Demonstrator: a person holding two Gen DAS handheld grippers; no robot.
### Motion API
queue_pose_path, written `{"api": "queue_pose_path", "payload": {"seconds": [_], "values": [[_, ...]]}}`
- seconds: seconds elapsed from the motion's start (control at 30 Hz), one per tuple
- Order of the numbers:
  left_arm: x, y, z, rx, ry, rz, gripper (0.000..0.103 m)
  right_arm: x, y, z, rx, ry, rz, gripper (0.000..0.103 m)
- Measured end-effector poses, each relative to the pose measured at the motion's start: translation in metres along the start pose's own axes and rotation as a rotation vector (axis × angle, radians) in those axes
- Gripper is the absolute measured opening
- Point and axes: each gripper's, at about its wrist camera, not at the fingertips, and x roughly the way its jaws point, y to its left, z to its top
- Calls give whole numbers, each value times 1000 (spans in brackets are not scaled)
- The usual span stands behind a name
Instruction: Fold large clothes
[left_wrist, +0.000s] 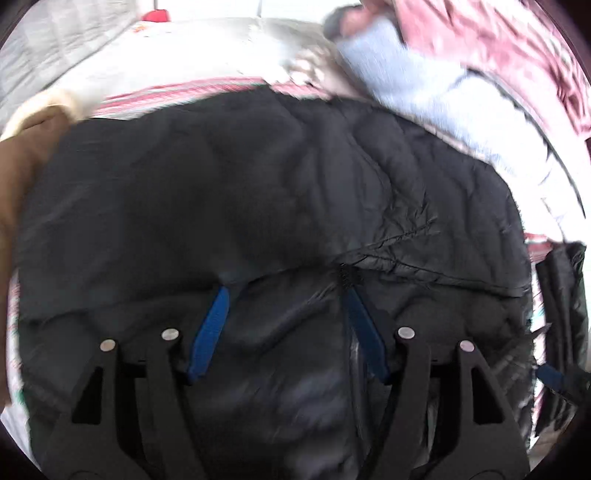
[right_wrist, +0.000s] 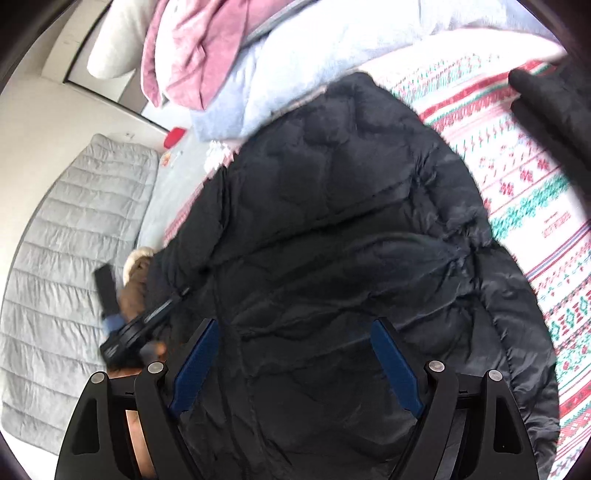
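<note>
A large black quilted puffer jacket (left_wrist: 258, 192) lies spread on a bed and fills both views (right_wrist: 332, 229). My left gripper (left_wrist: 286, 288) hovers low over a fold of the jacket, its blue-padded fingers (left_wrist: 210, 332) spread apart with nothing between them. My right gripper (right_wrist: 295, 332) is over the jacket's lower part, fingers (right_wrist: 395, 365) wide apart and empty. The left gripper also shows in the right wrist view (right_wrist: 125, 328) at the jacket's left edge. The left wrist view is blurred by motion.
The jacket lies on a white blanket with red and green pattern (right_wrist: 517, 177). A pile of lavender fleece (right_wrist: 295, 74) and pink cloth (right_wrist: 195, 48) sits at the far side. A grey quilted mat (right_wrist: 74, 240) lies left. A brown fur-trimmed garment (left_wrist: 26, 155) sits at the left.
</note>
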Motion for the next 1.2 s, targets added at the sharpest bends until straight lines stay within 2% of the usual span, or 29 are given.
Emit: {"api": "queue_pose_path", "payload": {"seconds": [0.13, 0.2, 0.27, 0.4, 0.43, 0.53, 0.63, 0.7, 0.73, 0.8, 0.83, 0.97, 1.07, 1.13, 1.2], "values": [[-71, 26, -35, 7, -91, 75, 68, -17, 15, -1, -74, -64, -2, 85], [-107, 48, -67, -34, -135, 74, 73, -22, 23, -4, -113, -87, -17, 85], [-141, 78, -109, -138, -197, 82, 74, -29, 34, -10, -164, -110, -40, 85], [-174, 134, -170, -360, -281, 105, 74, -39, 56, -22, -267, -140, -74, 85], [-177, 143, -176, -392, -284, 112, 74, -43, 58, -26, -283, -145, -79, 85], [-185, 163, -193, -432, -263, 168, 74, -59, 58, -38, -298, -154, -65, 85], [-184, 172, -209, -417, -259, 150, 75, -80, 54, -49, -324, -189, -73, 85], [-183, 181, -228, -414, -234, 94, 75, -103, 48, -62, -371, -241, -115, 87], [-178, 186, -237, -416, -194, 74, 75, -110, 46, -66, -410, -255, -158, 88], [-176, 196, -251, -414, -134, 80, 74, -125, 38, -78, -453, -293, -213, 92], [-179, 199, -257, -403, -129, 80, 74, -131, 29, -86, -475, -296, -258, 92], [-196, 203, -277, -346, -145, 72, 74, -136, -7, -111, -494, -232, -313, 92], [-196, 208, -291, -361, -124, 48, 74, -136, -46, -131, -416, -163, -285, 92], [-189, 213, -295, -379, -72, 23, 74, -135, -68, -139, -358, -120, -305, 92], [-186, 212, -296, -376, -64, 1, 73, -135, -90, -146, -295, -93, -328, 92]]}}
